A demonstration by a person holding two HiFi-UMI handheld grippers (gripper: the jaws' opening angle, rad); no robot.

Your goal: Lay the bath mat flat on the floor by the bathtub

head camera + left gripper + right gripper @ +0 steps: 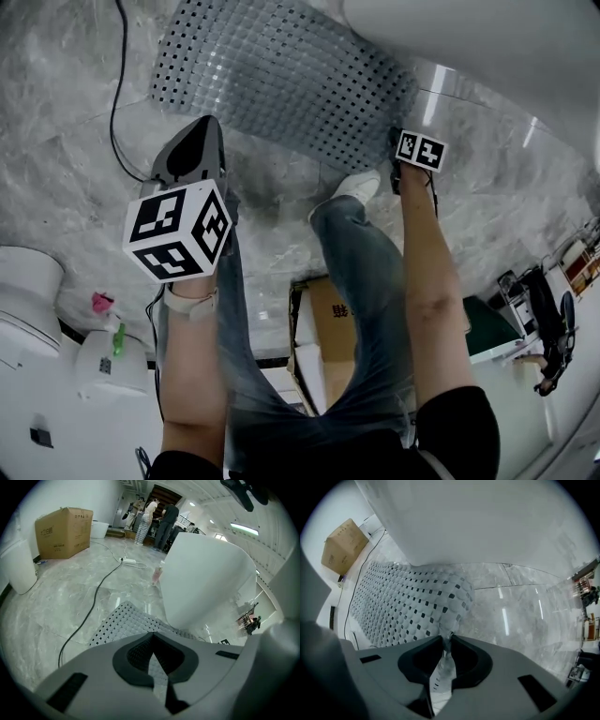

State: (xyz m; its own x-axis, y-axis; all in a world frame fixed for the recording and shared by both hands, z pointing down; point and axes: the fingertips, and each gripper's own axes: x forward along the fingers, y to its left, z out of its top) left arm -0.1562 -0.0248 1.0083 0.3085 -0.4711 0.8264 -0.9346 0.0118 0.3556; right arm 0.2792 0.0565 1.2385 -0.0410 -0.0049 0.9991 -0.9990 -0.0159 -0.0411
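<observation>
A grey perforated bath mat point(281, 75) lies on the marble floor beside the white bathtub point(469, 37). My left gripper point(210, 124) is at the mat's near edge, its jaws shut, with a strip of mat point(122, 620) showing between them. My right gripper point(396, 141) points straight down at the mat's right corner. In the right gripper view its jaws point(445, 639) pinch that corner, and the mat point(403, 602) curls up from the floor toward them. The tub wall point(478, 522) rises just behind the mat.
A black cable point(117, 84) runs over the floor left of the mat. A cardboard box point(63, 531) and a white fixture point(18, 569) stand farther off, with people point(159, 517) at the back. The person's shoe point(361, 183) stands near the mat's front edge.
</observation>
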